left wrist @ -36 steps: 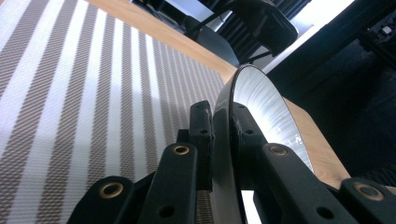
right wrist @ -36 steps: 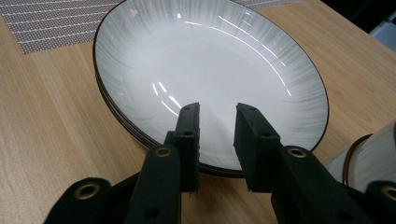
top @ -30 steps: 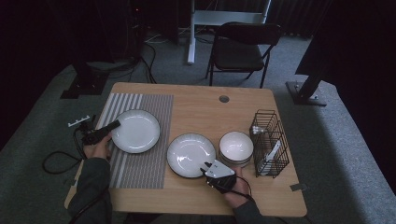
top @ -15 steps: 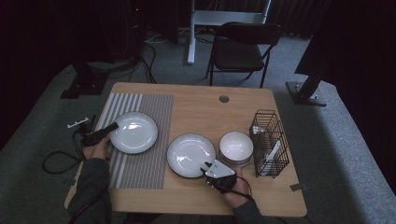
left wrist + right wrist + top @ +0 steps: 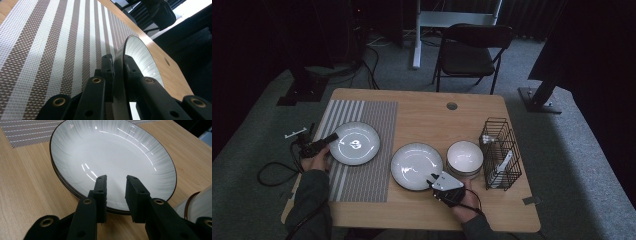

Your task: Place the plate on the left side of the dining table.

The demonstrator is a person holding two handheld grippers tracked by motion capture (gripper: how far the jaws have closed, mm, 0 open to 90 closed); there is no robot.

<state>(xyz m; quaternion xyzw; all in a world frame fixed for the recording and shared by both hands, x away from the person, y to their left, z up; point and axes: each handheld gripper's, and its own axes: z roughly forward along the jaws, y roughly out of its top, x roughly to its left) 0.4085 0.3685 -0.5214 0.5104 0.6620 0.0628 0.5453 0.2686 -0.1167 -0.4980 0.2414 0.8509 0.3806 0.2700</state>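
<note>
Left gripper [image 5: 117, 72] clamped on plate [image 5: 354, 143] rim near table's left edge; glazed, slippery, breakable. Right gripper [image 5: 116, 192] released.

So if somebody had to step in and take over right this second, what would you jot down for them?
Left gripper: shut on the rim of the plate on the mat, at its left edge.
Right gripper: open, jaws over the near rim of the plate stack on the bare table; nothing gripped.
Bowls sit right of that stack, then the wire rack near the right edge.
Done: one plate lies on the striped mat.
Left, probably: release that plate; what follows for the stack and bowls is unclear.
</note>
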